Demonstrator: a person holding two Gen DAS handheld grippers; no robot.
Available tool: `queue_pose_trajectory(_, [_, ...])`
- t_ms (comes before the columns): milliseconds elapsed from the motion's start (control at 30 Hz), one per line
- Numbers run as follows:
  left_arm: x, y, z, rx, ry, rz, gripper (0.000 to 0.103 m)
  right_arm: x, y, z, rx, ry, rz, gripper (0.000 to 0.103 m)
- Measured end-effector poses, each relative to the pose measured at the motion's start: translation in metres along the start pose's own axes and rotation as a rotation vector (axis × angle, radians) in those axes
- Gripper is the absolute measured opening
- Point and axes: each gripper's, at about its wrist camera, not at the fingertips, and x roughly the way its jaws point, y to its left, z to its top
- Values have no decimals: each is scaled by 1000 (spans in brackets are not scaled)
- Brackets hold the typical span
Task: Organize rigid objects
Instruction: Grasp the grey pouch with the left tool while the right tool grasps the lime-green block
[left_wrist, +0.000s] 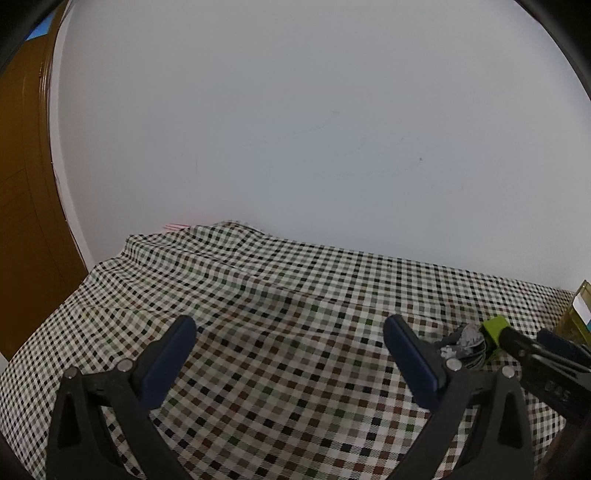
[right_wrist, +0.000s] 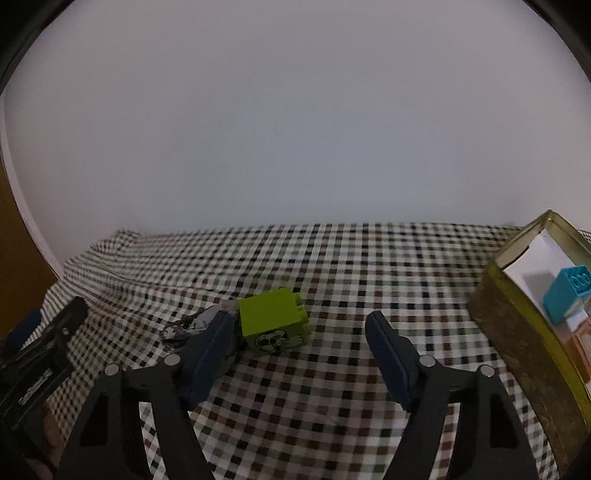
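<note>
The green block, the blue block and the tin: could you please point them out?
green block (right_wrist: 269, 314): right wrist view, its upper face.
blue block (right_wrist: 563, 295): right wrist view, its side face.
tin (right_wrist: 517, 332): right wrist view, its outer wall.

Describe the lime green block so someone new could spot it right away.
On the checked tablecloth, left of the brass-coloured tin box, lies a lime green plastic building block. Unlike the grey crumpled object beside it, it is bright, boxy and carries a round black-and-white picture.
</note>
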Motion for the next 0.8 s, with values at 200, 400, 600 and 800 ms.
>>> queue_pose_trajectory(200, [5,-4,0,16,10,5,102,32,-5,7,22,107,15,70])
queue_pose_trajectory(400, [7,-6,-1,24,9,-2,102,34,-4,7,17,121,48,47])
queue_pose_trajectory(600, [6,-8,-1,31,9,-62,102,-3,-27,-5,54,29,105,47])
queue_pose_trajectory(800, [-1,-38,-6,204,-11,-274,102,-63,-51,-26,-4,-123,26,47])
